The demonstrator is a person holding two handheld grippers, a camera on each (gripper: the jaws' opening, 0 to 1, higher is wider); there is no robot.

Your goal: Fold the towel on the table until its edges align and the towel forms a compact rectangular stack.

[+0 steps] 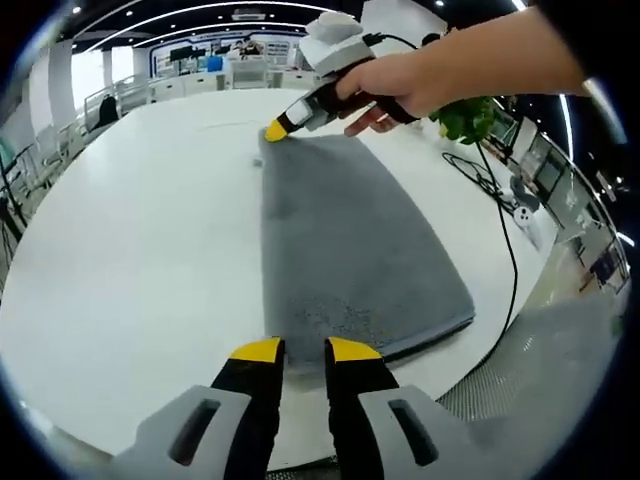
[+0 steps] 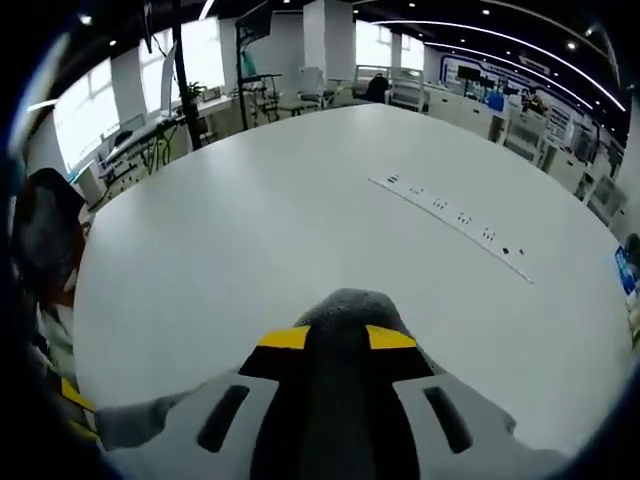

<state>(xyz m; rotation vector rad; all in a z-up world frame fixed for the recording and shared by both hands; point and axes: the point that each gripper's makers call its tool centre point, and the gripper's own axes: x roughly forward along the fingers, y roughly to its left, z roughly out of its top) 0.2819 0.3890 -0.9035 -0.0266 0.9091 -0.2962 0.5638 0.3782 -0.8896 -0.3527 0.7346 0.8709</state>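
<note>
a: where's the towel?

b: grey towel (image 1: 350, 250) lies flat on the white table (image 1: 140, 260), already folded to a long strip by the look of it. in the left gripper view its long axis runs straight away from the left gripper (image 1: 304, 349), near short edge just at the tips, far short edge out by the right gripper (image 1: 274, 131).

a: left tongs state?

b: narrow gap, yellow tips side by side at the near edge of the towel. can't tell if cloth is pinched between them or they just sit at the edge. calling it cannot tell.

a: right one?

b: a hand (image 1: 400, 85) holds it at the far left corner of the towel, tip down on that corner. in the right gripper view the right gripper (image 2: 336, 338) has a fold of grey towel (image 2: 345, 310) bunched between the jaws, sticking up past the yellow tips. so clamped on cloth.

a: what does the next move turn on?

b: my guess, a fold end to end along the long axis. the two grippers sit at opposite short ends, so one end has to travel the full length to meet the other. right one has the far corner in hand, so it's likely the mover, toward the left gripper. risk: only one corner gripped, the far edge could drag skewed and the edges won't line up.

a: anything else?

b: black cable (image 1: 500, 215) and a green plant (image 1: 468, 118) past the towel's right side, well apart from it. row of small dark marks (image 2: 450, 212) on the table in the right gripper view.
</note>
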